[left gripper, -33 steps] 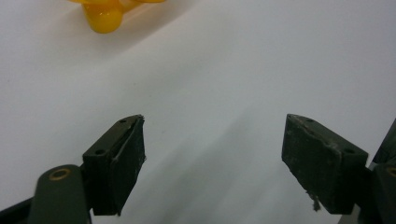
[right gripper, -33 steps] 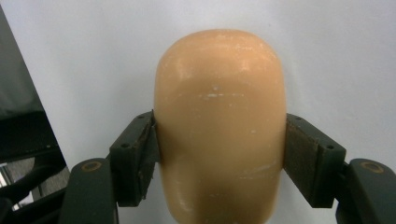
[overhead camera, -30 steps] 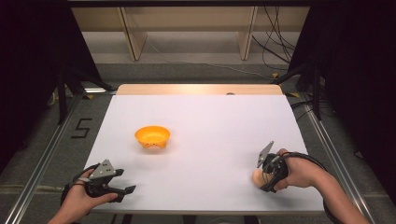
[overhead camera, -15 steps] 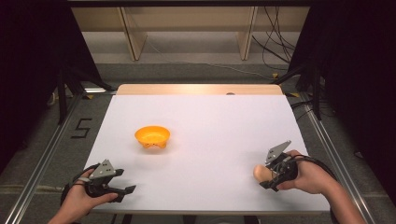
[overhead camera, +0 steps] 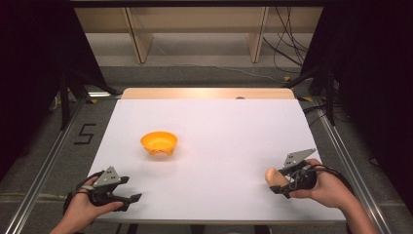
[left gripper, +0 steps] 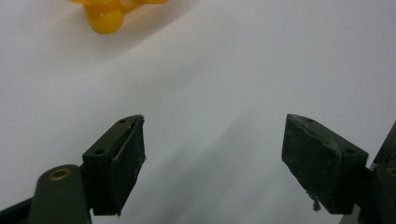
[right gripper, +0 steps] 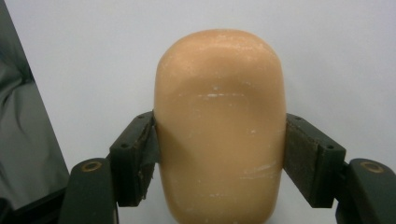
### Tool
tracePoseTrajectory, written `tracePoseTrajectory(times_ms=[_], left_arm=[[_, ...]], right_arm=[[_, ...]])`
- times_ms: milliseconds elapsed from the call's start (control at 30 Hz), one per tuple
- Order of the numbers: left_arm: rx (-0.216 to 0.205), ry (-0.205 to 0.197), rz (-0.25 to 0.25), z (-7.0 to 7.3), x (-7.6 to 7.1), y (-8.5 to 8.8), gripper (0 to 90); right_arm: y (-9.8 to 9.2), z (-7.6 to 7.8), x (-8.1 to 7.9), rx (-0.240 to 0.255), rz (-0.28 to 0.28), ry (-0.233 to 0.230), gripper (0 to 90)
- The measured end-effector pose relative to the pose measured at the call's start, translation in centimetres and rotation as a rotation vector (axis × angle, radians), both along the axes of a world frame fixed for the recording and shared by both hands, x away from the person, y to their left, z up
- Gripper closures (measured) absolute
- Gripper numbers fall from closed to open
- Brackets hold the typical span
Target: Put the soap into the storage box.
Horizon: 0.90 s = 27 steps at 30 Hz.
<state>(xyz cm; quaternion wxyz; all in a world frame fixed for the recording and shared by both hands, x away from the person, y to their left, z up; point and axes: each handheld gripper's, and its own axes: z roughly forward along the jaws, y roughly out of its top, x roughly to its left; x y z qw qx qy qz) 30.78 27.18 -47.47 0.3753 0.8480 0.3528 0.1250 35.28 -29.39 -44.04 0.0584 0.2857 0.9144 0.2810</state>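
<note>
Pads (right gripper: 308, 161) of right claw (right gripper: 219, 154) against tan loaf (right gripper: 219, 126)

At lower left, the left claw (overhead camera: 125, 196) is black with a grey three-cornered plate on top. At lower right, the right claw (overhead camera: 275, 184) matches it, trailing a black cable. Brass-coloured rivets mark the black jaws.

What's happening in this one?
A person works two hand-held grippers at a white table. The right gripper is clamped on a tan bread roll near the table's right front corner. The left gripper rests open at the left front. An orange bowl sits left of centre.
</note>
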Motion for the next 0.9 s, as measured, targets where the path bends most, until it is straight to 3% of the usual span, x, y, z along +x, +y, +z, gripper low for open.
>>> tracePoseTrajectory(times_ms=[67, 100, 167, 233, 300, 333, 500, 633, 833, 900], left_arm=[[0.000, -0.003, 0.003, 0.0, 0.0, 0.0, 21.1], [0.003, 0.001, -0.001, 0.0, 0.0, 0.0, 21.0], [-0.001, -0.004, 0.001, 0.0, 0.0, 0.0, 21.0], [-0.001, -0.005, 0.002, 0.0, 0.0, 0.0, 21.1], [-0.011, -0.005, 0.006, 0.0, -0.1, -0.1, 21.1], [-0.011, -0.007, 0.007, 0.0, 0.0, -0.1, 21.1], [-0.005, -0.017, -0.003, 0.1, 0.0, 0.0, 21.1], [-0.002, -0.019, -0.005, 0.1, 0.0, 0.0, 21.1], [-0.010, -0.010, 0.006, 0.1, -0.1, 0.0, 21.1], [0.011, -0.023, -0.009, 0.2, 0.1, 0.2, 21.1]], right_arm=[[0.2, 0.1, -0.3, 0.028, -0.012, 0.008, 33.3], [0.1, 0.2, -0.2, 0.055, -0.014, -0.073, 33.3], [0.2, 0.2, -0.3, 0.056, -0.027, -0.080, 33.3], [0.3, 0.5, -0.7, 0.100, -0.069, -0.135, 33.3], [0.3, 0.6, -0.7, 0.104, -0.065, -0.138, 33.3], [0.4, 0.7, -1.0, 0.145, -0.113, -0.156, 33.3], [0.4, 0.9, -1.1, 0.184, -0.137, -0.194, 33.3], [0.6, 1.0, -1.3, 0.236, -0.161, -0.253, 33.3], [1.1, 1.2, -1.4, 0.288, -0.183, -0.263, 33.3], [1.4, 1.4, -1.3, 0.298, -0.181, -0.281, 33.3]])
